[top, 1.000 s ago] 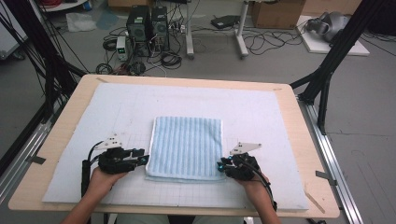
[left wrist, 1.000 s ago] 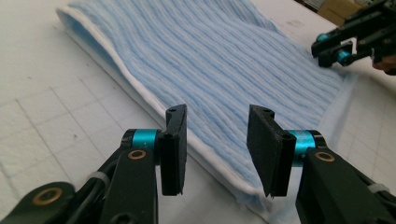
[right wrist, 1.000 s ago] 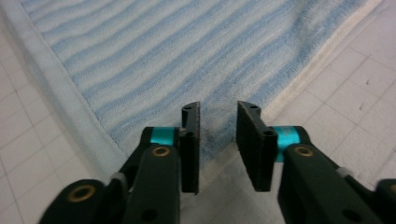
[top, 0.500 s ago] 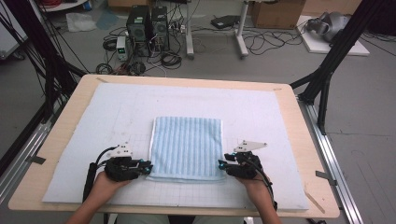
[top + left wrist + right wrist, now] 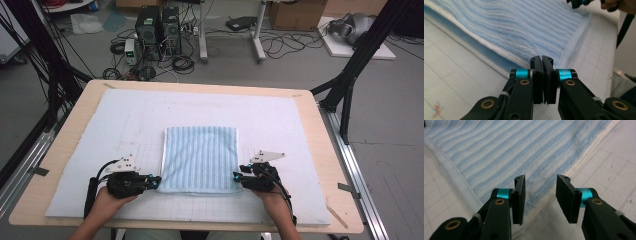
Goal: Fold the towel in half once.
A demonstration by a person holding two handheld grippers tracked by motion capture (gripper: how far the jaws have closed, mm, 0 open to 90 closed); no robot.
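Here, towel (image 5: 201, 159) corner just ahead of right claw (image 5: 541, 195).

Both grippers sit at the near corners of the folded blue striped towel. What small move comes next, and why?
Probably close the right gripper on its near corner of the blue-and-white striped terry towel. Its jaws stand apart over the towel's edge, while the left gripper has just closed, pads together at the other near corner; whether cloth is pinched there is unclear.
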